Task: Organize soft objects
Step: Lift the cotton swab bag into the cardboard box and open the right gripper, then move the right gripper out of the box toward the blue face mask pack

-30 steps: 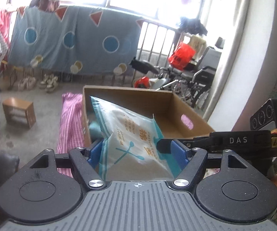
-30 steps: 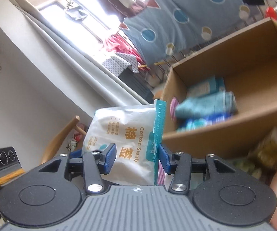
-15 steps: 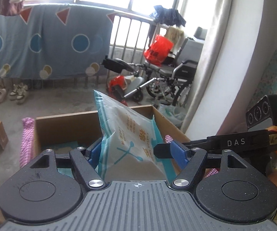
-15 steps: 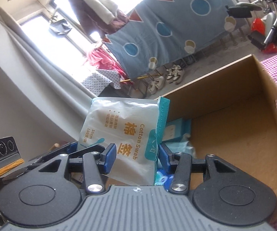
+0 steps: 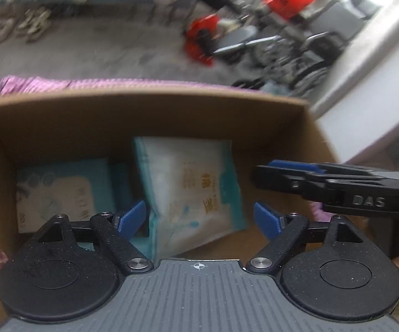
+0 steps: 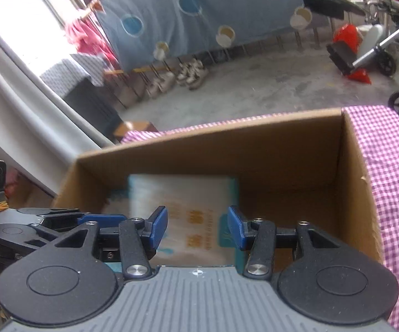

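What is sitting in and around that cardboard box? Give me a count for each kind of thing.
Cardboard box: 1
Cotton swab pack, inside the box: 1
Blue-and-beige pack, inside the box beside it: 1
Teal item partly hidden between the two packs, kind unclear: 1
Pink checked cloth beside the box: 1
Total: 5

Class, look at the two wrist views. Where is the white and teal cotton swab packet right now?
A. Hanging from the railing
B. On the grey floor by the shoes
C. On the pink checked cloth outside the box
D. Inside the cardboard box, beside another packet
D: the cotton swab packet lies inside the cardboard box, next to another packet on its left.
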`<state>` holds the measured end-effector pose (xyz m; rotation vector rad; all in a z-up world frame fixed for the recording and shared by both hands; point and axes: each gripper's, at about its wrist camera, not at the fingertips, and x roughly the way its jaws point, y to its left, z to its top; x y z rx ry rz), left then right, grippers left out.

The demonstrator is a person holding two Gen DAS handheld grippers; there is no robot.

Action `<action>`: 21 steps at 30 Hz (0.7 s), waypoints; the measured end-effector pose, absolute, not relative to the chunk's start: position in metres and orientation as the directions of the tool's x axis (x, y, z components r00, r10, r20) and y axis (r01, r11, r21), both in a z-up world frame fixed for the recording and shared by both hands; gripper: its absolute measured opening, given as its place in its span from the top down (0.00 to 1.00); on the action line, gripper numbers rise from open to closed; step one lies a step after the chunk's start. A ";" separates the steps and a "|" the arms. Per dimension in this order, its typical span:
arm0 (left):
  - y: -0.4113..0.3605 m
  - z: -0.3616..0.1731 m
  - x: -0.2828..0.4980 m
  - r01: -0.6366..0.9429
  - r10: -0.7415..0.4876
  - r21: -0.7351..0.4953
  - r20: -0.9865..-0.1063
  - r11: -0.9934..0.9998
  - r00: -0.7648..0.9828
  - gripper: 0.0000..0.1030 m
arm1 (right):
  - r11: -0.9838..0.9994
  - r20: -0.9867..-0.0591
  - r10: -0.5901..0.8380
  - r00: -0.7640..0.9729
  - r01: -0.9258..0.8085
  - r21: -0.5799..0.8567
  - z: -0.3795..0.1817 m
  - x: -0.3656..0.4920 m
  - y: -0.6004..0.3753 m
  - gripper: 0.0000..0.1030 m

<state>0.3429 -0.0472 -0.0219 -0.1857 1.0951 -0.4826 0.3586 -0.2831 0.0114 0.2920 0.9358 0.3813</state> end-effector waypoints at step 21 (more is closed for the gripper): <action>0.042 0.104 0.214 0.323 -0.503 -0.394 -0.553 0.860 0.664 0.01 | 0.886 -0.662 0.463 0.590 -0.278 0.373 0.079 0.270 -0.283 0.49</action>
